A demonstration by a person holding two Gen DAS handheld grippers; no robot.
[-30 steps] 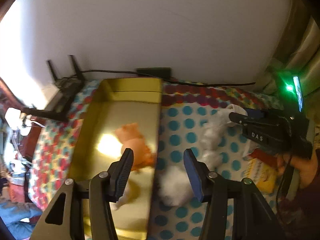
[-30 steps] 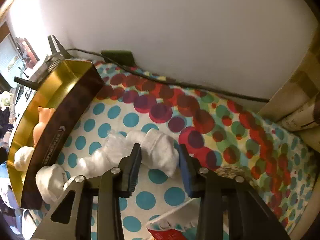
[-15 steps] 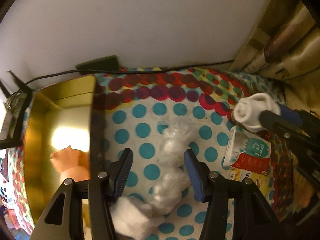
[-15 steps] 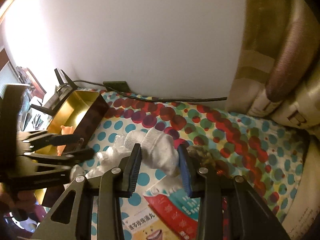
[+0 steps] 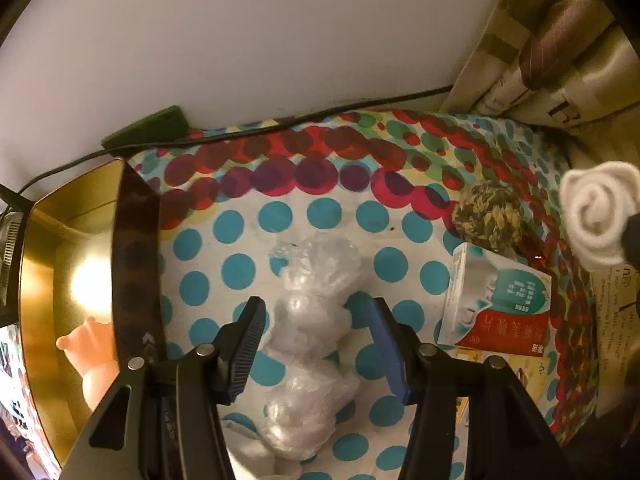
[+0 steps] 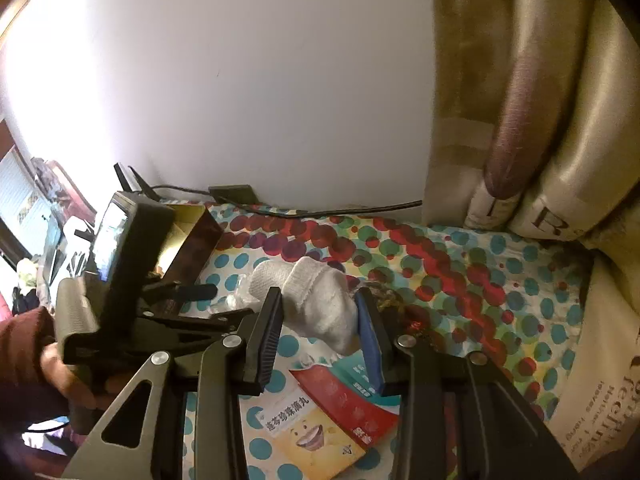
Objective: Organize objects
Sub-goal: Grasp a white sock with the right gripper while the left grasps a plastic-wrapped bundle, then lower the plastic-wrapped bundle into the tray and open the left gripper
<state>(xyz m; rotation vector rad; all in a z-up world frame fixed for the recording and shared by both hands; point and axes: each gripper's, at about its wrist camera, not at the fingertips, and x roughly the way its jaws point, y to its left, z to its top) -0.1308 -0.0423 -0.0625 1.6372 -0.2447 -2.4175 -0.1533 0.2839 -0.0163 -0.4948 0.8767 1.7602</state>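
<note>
Above the dotted cloth (image 5: 320,216), the right gripper (image 6: 318,322) clamps a rolled sock (image 6: 320,300); the left gripper (image 5: 316,336) straddles a plastic bag (image 5: 312,320), unclosed.

The left gripper (image 5: 316,334) points steeply downward with its jaws apart and not pressing on anything, gripped by a hand (image 6: 60,372) in a dark red sleeve, while the right gripper (image 6: 318,326) is clamped on a white sock (image 6: 320,304)
</note>
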